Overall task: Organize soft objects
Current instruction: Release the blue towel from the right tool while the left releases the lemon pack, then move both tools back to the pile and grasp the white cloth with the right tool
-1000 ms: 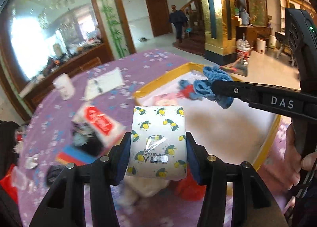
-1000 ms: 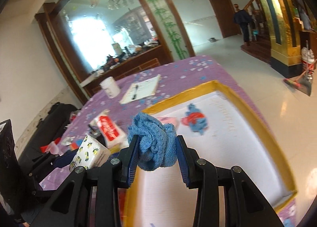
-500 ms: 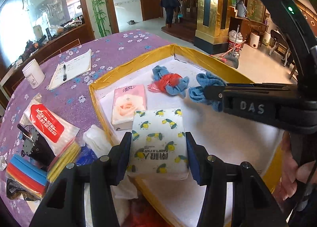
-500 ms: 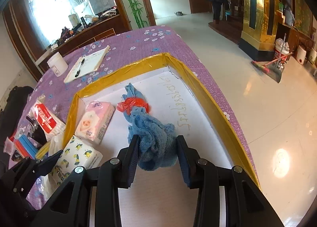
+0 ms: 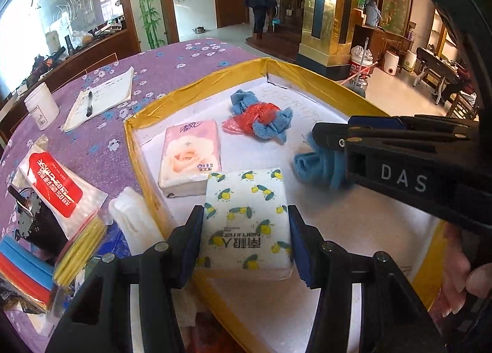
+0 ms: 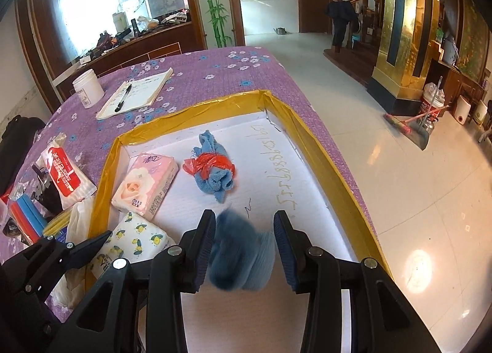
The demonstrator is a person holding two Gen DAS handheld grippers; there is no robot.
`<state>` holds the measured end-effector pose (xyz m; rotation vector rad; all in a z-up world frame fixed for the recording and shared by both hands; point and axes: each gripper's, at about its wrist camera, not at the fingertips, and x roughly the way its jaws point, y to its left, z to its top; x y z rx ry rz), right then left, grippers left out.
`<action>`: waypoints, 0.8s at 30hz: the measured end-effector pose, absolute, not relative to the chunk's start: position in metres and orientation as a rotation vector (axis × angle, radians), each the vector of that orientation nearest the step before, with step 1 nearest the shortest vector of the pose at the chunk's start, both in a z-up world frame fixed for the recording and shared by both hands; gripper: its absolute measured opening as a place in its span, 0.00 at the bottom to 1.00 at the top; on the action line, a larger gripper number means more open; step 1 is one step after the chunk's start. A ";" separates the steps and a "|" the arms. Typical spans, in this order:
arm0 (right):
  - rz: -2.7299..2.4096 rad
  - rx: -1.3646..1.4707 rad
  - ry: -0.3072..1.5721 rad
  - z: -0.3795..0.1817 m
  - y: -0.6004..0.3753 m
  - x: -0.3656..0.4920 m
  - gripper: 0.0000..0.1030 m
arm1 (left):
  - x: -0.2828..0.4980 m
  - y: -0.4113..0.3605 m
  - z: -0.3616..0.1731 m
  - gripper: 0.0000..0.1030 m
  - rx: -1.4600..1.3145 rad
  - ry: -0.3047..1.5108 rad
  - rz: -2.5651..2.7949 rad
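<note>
My left gripper [image 5: 244,237] is shut on a white tissue pack with a lemon print [image 5: 246,217], held low over the near-left part of the yellow-rimmed white tray [image 5: 196,88]. The pack also shows in the right wrist view [image 6: 132,242]. My right gripper [image 6: 243,245] has opened; the blue cloth [image 6: 241,257] is blurred between its spread fingers, and also shows in the left wrist view [image 5: 316,165]. A pink tissue pack [image 5: 190,156] and a blue cloth tied with red plastic [image 5: 261,116] lie in the tray.
On the purple flowered tablecloth left of the tray are a red-and-white packet [image 5: 58,190], coloured sponges [image 5: 21,273], white wadding [image 5: 132,226], a notebook with a pen [image 5: 101,100] and a white jar [image 5: 41,106]. The tray's rim stands raised.
Both grippers tilted down and lowered into the tray. The right gripper's jaws spread apart, letting the blue cloth go. The left gripper still holds the lemon-print pack.
</note>
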<state>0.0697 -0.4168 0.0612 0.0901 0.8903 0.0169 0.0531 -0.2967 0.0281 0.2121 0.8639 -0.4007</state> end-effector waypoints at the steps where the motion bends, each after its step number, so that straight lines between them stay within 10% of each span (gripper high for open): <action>1: 0.016 0.086 0.888 0.062 -0.416 0.069 0.41 | 0.053 -0.296 0.028 0.50 0.211 0.865 -0.402; 24: 0.057 0.146 0.740 0.103 -0.416 0.020 0.68 | 0.009 -0.290 0.062 0.65 0.257 0.789 -0.426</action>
